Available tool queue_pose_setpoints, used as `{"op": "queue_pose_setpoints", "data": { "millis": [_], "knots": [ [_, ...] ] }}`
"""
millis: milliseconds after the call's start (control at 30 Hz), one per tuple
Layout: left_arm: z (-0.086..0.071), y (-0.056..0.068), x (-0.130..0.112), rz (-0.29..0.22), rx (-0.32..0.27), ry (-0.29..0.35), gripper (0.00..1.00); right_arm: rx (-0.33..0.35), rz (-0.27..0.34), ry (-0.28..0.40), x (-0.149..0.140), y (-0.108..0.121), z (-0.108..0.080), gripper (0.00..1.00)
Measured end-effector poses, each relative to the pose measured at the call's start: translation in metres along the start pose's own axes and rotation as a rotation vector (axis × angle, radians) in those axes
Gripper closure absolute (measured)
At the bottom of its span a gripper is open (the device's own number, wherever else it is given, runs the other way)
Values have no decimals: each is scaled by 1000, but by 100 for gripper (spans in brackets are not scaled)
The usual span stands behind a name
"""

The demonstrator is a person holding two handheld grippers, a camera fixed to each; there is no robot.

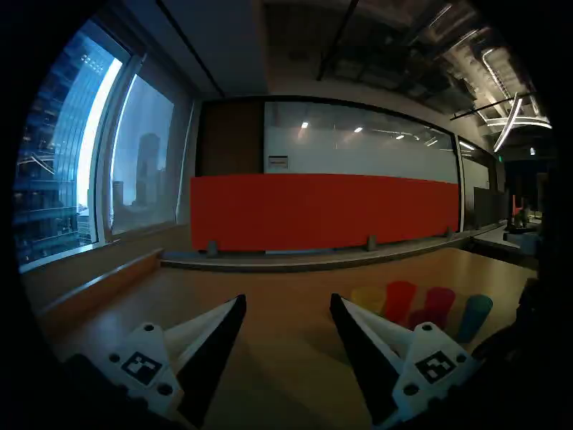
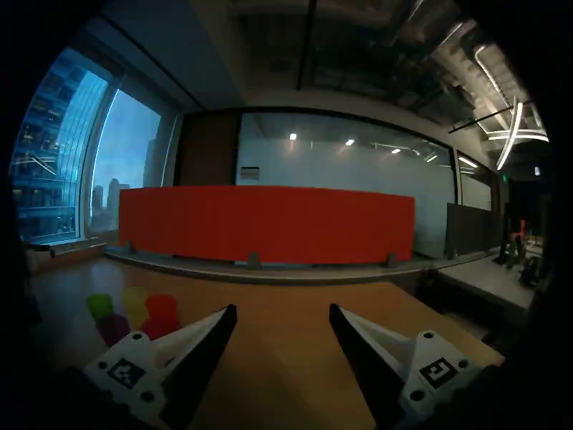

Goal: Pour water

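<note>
In the left gripper view, my left gripper (image 1: 286, 301) hangs open over the wooden table (image 1: 286, 287), nothing between its fingers. Several coloured cups stand to its right: a yellow cup (image 1: 368, 298), an orange-red cup (image 1: 399, 299), a pink-red cup (image 1: 437, 304) and a teal cup (image 1: 474, 315). In the right gripper view, my right gripper (image 2: 281, 309) is also open and empty above the table (image 2: 301, 308). The cups show at its lower left: a green cup (image 2: 100, 306), a yellow cup (image 2: 135, 302), a red cup (image 2: 162, 309) and a dark purple cup (image 2: 113, 328).
A long red divider panel (image 1: 322, 211) runs along the table's far edge, with a glass wall behind it. Tall windows (image 1: 86, 179) line the left side. A second desk (image 2: 494, 283) with dark objects stands at the right. The room is dim.
</note>
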State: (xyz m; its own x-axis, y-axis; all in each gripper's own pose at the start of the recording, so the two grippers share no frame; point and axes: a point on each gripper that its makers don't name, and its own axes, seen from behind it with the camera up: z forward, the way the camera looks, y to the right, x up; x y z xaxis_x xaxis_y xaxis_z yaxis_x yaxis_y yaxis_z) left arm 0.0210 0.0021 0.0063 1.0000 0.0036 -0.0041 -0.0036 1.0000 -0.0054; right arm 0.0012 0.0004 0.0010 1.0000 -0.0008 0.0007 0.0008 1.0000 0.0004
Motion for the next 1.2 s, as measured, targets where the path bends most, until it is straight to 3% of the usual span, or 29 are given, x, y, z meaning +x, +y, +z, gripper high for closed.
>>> {"op": "queue_pose_setpoints", "data": {
  "millis": [467, 767, 967, 1200],
  "knots": [
    [16, -8, 88, 42, -2, -3, 13, 15, 5, 5, 67, 10, 15, 0],
    [20, -9, 131, 24, -17, -3, 13, 29, 28, 4, 105, 13, 18, 0],
    [21, -9, 147, 16, -27, -3, 13, 38, 31, 3, 114, 11, 19, 0],
    [23, -1, 149, 35, -71, -11, 13, 68, 52, 0, 115, 9, 22, 0]
  ]
}}
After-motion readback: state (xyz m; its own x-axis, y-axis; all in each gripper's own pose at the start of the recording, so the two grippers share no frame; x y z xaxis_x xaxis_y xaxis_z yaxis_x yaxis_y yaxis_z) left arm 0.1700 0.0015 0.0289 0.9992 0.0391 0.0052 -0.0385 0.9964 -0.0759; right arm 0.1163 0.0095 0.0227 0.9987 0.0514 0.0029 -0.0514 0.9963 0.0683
